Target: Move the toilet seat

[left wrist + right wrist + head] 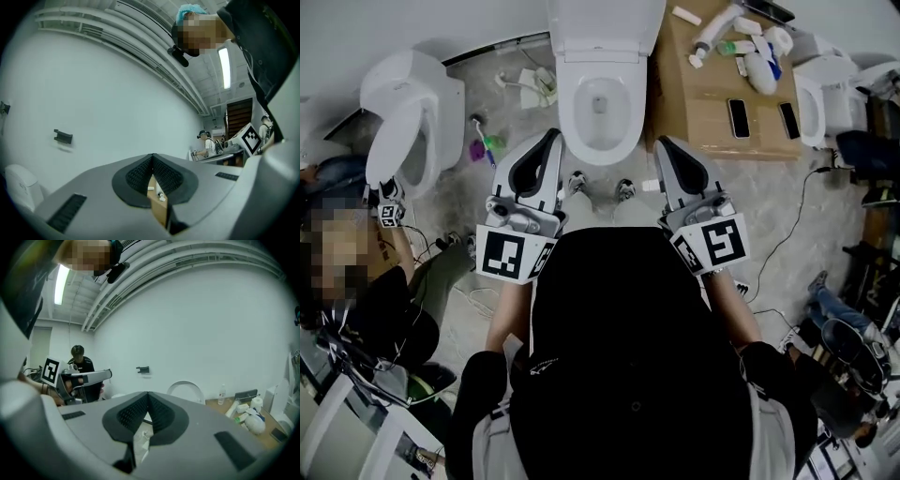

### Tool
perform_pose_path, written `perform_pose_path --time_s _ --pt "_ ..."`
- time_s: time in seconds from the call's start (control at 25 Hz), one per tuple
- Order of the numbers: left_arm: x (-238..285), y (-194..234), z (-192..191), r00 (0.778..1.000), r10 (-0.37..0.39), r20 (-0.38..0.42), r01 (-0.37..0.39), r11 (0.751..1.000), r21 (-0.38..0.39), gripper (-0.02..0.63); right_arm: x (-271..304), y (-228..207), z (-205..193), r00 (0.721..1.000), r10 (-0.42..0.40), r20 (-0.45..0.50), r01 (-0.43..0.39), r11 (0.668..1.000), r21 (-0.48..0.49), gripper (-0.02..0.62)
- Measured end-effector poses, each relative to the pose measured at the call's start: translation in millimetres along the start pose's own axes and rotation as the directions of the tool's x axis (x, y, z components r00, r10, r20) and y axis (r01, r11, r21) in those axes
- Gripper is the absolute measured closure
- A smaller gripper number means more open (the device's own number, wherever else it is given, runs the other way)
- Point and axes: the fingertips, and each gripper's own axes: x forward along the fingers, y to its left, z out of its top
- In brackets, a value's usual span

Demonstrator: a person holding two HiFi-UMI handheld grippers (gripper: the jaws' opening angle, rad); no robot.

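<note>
A white toilet point(600, 141) stands straight ahead in the head view, its bowl open to the camera and its tank against the wall. My left gripper point(551, 137) hangs level beside the bowl's left side, and my right gripper point(662, 142) beside its right side. Both are shut with nothing between the pads, and neither touches the toilet. In the left gripper view the shut tips point(152, 156) face a bare white wall. Beyond the shut tips point(147, 393) in the right gripper view, a white upright arc point(185, 389) shows; I cannot tell whether it is a seat or a lid.
A cardboard box point(712, 112) with bottles and phones sits right of the toilet. A second toilet point(403, 122) with a raised seat stands at the left, a third point(820, 94) at the right. Another person point(356, 281) crouches at the left. Cables cross the floor point(797, 225).
</note>
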Motion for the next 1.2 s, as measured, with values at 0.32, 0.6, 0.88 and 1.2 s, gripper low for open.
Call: perform_pose_path --time_s 0.32,0.6,0.88,1.2 --pt "10 -52 -26 0.996 0.087 -0.037 -0.087 0.996 0.008 0.598 -26 -37 -23 0.993 0.11 -0.048 -0.11 0.994 0.0 0.581" --pt "9 -72 -49 0.991 0.117 -0.066 -0.115 0.993 0.023 0.598 -38 -45 -50 0.984 0.161 -0.08 -0.16 0.987 0.013 0.581" --pt "13 -66 -88 0.987 0.09 -0.137 -0.088 0.996 0.019 0.598 -27 -45 -83 0.98 0.149 -0.13 -0.147 0.989 0.022 0.581" --pt "16 -40 -145 0.98 0.036 -0.197 -0.041 0.999 -0.017 0.598 3 -34 -130 0.976 0.105 -0.191 -0.095 0.994 0.062 0.581"
